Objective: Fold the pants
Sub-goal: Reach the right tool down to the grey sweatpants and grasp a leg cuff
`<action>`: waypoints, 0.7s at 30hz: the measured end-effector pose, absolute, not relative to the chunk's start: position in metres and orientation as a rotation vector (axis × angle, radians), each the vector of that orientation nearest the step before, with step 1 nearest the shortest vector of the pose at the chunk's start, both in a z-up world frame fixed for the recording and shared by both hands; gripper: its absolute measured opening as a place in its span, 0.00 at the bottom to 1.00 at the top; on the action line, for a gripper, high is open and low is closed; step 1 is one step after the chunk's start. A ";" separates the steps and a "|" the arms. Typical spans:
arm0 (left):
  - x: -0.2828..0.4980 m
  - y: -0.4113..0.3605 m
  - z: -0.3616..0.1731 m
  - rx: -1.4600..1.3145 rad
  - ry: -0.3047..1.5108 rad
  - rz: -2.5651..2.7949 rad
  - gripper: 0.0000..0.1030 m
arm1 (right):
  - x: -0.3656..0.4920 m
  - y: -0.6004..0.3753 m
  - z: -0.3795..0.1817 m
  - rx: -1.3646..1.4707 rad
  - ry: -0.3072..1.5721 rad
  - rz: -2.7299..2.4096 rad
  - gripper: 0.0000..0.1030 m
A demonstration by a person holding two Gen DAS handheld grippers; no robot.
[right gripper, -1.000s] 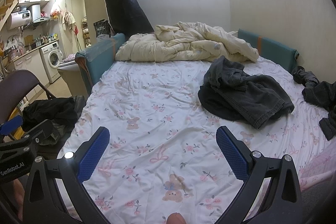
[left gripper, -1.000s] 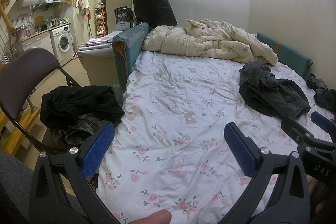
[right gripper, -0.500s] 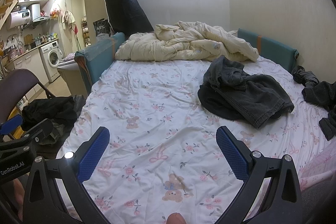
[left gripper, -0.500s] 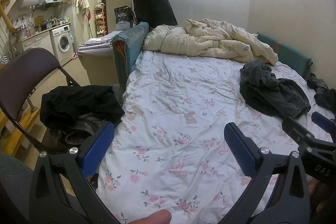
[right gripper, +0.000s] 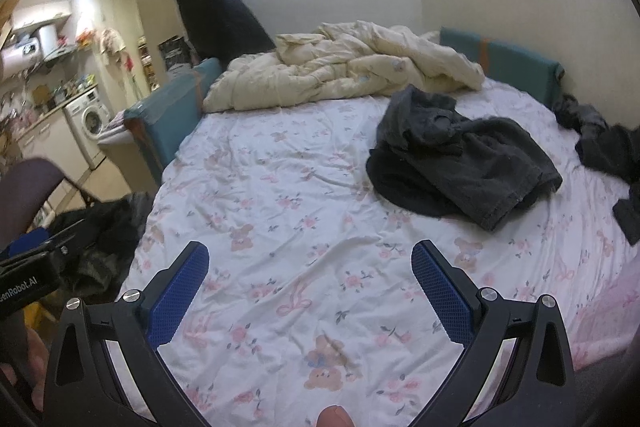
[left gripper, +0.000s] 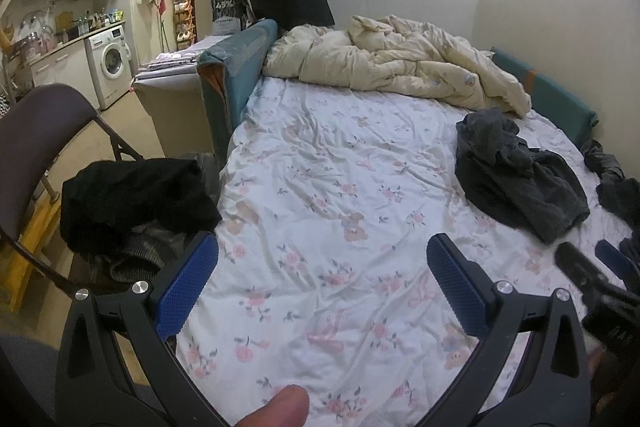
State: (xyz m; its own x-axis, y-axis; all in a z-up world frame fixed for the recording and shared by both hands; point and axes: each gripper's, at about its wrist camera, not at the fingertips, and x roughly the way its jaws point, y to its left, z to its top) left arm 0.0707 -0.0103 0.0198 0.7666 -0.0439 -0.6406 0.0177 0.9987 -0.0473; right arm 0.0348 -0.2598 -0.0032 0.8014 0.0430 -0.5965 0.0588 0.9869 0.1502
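Observation:
A crumpled pair of dark grey pants point(left gripper: 516, 179) lies on the right half of the floral bed sheet point(left gripper: 332, 187); it also shows in the right wrist view point(right gripper: 460, 155). My left gripper point(left gripper: 322, 263) is open and empty, above the near part of the bed, well short of the pants. My right gripper point(right gripper: 310, 267) is open and empty too, hovering over the sheet with the pants ahead and to the right. Each gripper shows at the edge of the other's view.
A cream duvet point(left gripper: 392, 63) is heaped at the head of the bed. More dark clothes point(right gripper: 604, 151) lie at the bed's right edge. A folding chair point(left gripper: 36, 147) with black clothes point(left gripper: 132, 195) stands left of the bed. A kitchen area with a washing machine point(left gripper: 110, 63) is far left.
The right gripper has moved forward and swung; its view is blurred and the pants sit closer. The left gripper has shifted only slightly. Both stay open.

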 end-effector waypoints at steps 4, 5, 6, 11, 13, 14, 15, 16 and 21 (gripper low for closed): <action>0.108 -0.016 0.016 0.005 0.741 -0.051 1.00 | 0.067 -0.296 -0.003 0.239 0.693 -0.065 1.00; 0.121 -0.017 0.012 0.013 0.761 -0.048 1.00 | 0.078 -0.308 -0.005 0.255 0.713 -0.090 1.00; 0.131 -0.017 0.008 0.016 0.781 -0.047 1.00 | 0.089 -0.323 -0.008 0.282 0.736 -0.120 1.00; 0.176 -0.015 -0.016 0.001 0.868 -0.038 1.00 | 0.149 -0.422 -0.045 0.494 0.872 -0.323 1.00; 0.190 -0.013 -0.028 -0.012 0.885 -0.029 1.00 | 0.171 -0.463 -0.067 0.560 0.922 -0.422 1.00; 0.194 -0.012 -0.033 -0.014 0.892 -0.027 1.00 | 0.180 -0.483 -0.079 0.590 0.941 -0.470 1.00; 0.200 -0.011 -0.041 -0.017 0.902 -0.021 1.00 | 0.186 -0.503 -0.091 0.620 0.952 -0.518 1.00; 0.204 -0.011 -0.043 -0.020 0.916 -0.015 1.00 | 0.192 -0.520 -0.102 0.650 0.963 -0.543 1.00; 0.211 -0.013 -0.059 -0.028 0.969 -0.023 1.00 | 0.211 -0.572 -0.147 0.804 0.995 -0.518 0.92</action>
